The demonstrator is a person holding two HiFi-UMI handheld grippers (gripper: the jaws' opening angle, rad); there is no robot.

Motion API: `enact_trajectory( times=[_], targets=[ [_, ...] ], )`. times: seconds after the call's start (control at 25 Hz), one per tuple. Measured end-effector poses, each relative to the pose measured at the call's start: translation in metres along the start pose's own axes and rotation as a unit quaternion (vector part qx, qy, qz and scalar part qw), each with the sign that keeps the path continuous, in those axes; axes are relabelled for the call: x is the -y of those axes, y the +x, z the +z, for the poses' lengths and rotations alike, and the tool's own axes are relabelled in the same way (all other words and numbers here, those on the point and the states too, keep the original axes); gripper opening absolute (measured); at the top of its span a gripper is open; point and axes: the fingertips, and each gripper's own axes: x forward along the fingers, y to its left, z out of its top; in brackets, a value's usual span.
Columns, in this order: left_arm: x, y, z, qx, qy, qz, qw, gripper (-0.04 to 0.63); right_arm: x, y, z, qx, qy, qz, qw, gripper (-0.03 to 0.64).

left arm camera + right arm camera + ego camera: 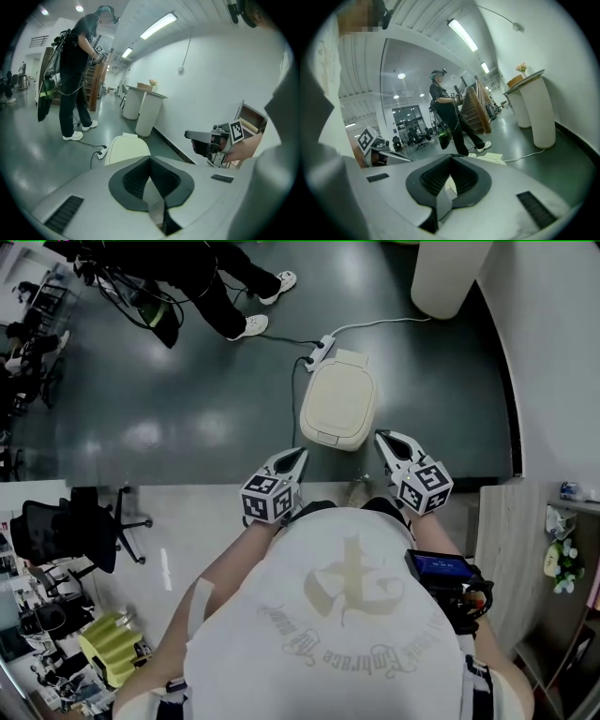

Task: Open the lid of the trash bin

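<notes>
The cream trash bin [339,404] stands on the dark floor ahead of me with its lid down. It also shows past the jaws in the left gripper view [127,147], and as a sliver in the right gripper view [491,159]. My left gripper [301,454] hangs just short of the bin's near left corner, its jaws meeting at the tips and holding nothing [150,159]. My right gripper [381,436] is held level with it off the bin's near right corner, also shut on nothing [451,157]. Neither touches the bin.
A white power strip [319,351] and its cable lie just behind the bin. A person [216,287] stands at the far left. A white column [450,273] and a curved wall close the right side. An office chair [70,531] is at my left, a wooden shelf [511,521] at my right.
</notes>
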Motion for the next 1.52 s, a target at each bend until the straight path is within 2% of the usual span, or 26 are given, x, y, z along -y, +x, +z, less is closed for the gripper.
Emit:
enact_trajectory(
  times=[0.52, 0.76, 1.0, 1.52],
  targets=[
    [-0.02, 0.013, -0.019, -0.026, -0.034, 0.035, 0.9984, 0.011, 0.015, 0.019, -0.023, -0.044, 0.009, 0.02, 0.999, 0.005],
    [-0.009, 0.024, -0.028, -0.031, -0.055, 0.001, 0.998, 0.009, 0.016, 0.025, -0.033, -0.057, 0.023, 0.023, 0.998, 0.005],
    [-0.018, 0.036, -0.041, -0.05, -0.068, 0.0, 0.9964, 0.011, 0.02, 0.033, -0.04, -0.063, 0.031, 0.016, 0.997, 0.005],
    [-0.014, 0.075, -0.055, -0.09, -0.068, -0.023, 0.9933, 0.009, 0.035, 0.038, -0.048, -0.057, 0.049, 0.003, 0.997, 0.005]
  ],
)
